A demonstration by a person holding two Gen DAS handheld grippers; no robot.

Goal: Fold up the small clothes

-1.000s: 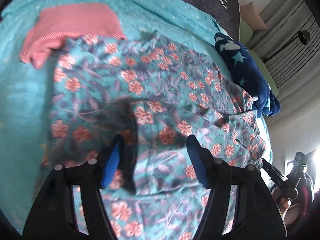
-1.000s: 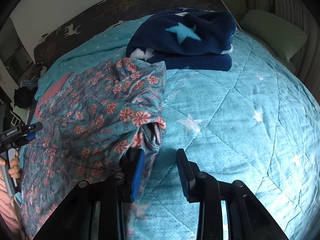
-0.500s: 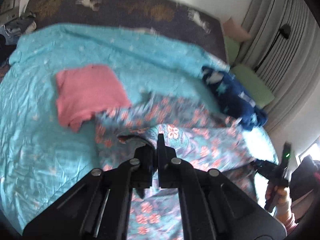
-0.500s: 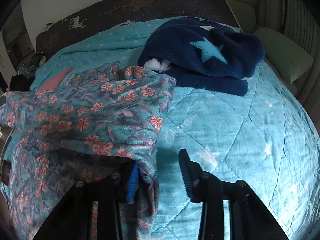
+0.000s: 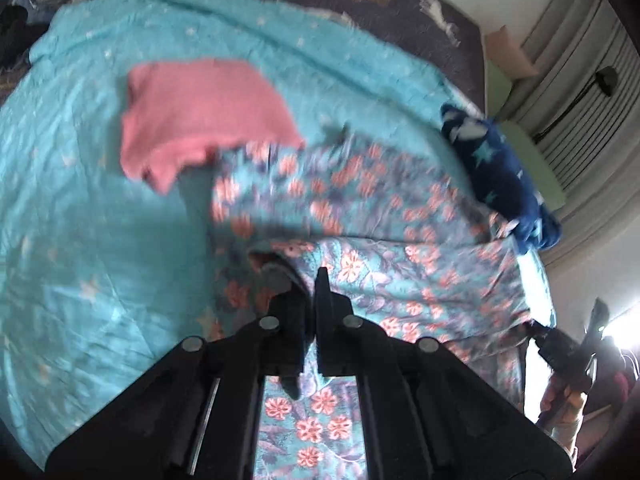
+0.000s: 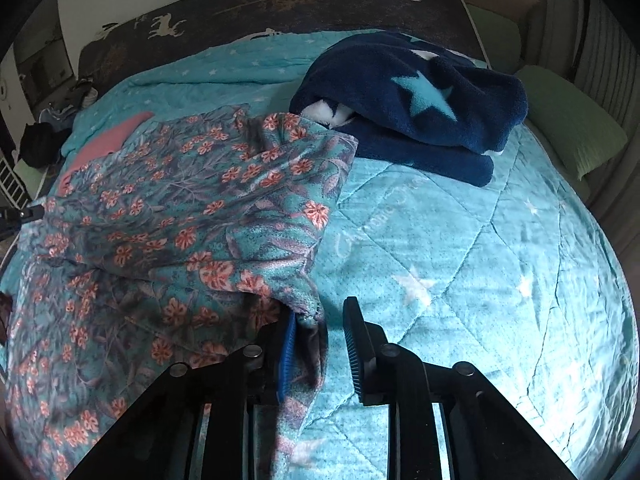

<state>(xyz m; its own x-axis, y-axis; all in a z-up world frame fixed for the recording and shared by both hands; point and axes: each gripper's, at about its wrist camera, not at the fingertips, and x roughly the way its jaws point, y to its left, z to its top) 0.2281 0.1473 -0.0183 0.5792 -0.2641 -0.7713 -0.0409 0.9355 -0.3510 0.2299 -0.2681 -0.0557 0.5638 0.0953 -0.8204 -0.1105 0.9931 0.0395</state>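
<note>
Change since a second ago: left gripper [image 5: 310, 280], wide open over the floral garment [image 5: 400, 240] then, is now closed tight on a fold of that cloth and has lifted it; the right gripper [image 6: 320, 316] has kept its gap, while the cloth beside it has risen and stretched.
Left gripper: jaws pressed together with almost no gap, a ridge of floral fabric pinched between the tips; more of the garment hangs below the jaws.
Right gripper: jaws partly apart, blue pads [image 6: 289, 356] showing; an edge of the floral garment hangs in the gap against the left pad, and the right finger stands clear of it over the quilt. Whether the cloth is gripped, I cannot tell.
Floral garment: teal with coral flowers, spread across the teal star-print quilt [image 6: 480, 260], raised and pulled taut between the two grippers; its far corner touches the navy blanket in the right wrist view.
Pink garment: [image 5: 204, 116] flat on the quilt beyond the floral one, its near edge meeting the floral cloth.
Navy star blanket: [image 6: 420, 96] fleece, bundled on the quilt near the dark deer-print headboard [image 6: 280, 4].
Green pillow: [image 6: 572, 128] at the bed's right edge, beside the blanket.
Sharpness: left wrist view is motion-blurred.
</note>
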